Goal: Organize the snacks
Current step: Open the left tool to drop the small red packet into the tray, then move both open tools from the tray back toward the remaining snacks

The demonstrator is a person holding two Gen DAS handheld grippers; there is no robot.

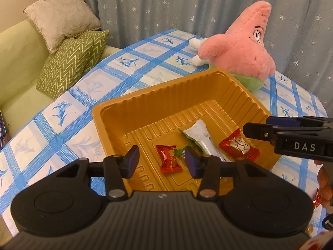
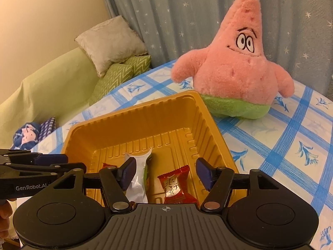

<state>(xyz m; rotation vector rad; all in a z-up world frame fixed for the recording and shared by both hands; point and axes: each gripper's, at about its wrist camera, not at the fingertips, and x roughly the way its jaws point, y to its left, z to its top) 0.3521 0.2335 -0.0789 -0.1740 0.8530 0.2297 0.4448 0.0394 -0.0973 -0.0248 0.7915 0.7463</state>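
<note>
A gold plastic tray (image 1: pixel 158 95) sits on the blue-checked tablecloth; it also shows in the right wrist view (image 2: pixel 135 123). In it lie a small red candy (image 1: pixel 169 161), a white and green packet (image 1: pixel 200 137) and a red packet with white characters (image 1: pixel 239 146). My left gripper (image 1: pixel 162 159) is open above the tray's near part, the small red candy between its fingers, untouched. My right gripper (image 2: pixel 166 171) is open over the tray, above the red packet (image 2: pixel 177 185) and the white packet (image 2: pixel 138 173). It reaches in from the right in the left wrist view (image 1: pixel 256 132).
A pink Patrick plush (image 2: pixel 233 66) stands just behind the tray on the table (image 2: pixel 291 137). A green sofa (image 1: pixel 18 62) with cushions (image 1: pixel 70 62) is at the left. A star-print curtain (image 1: pixel 187 4) hangs behind. A red wrapper (image 1: pixel 317 201) shows at the right edge by a hand.
</note>
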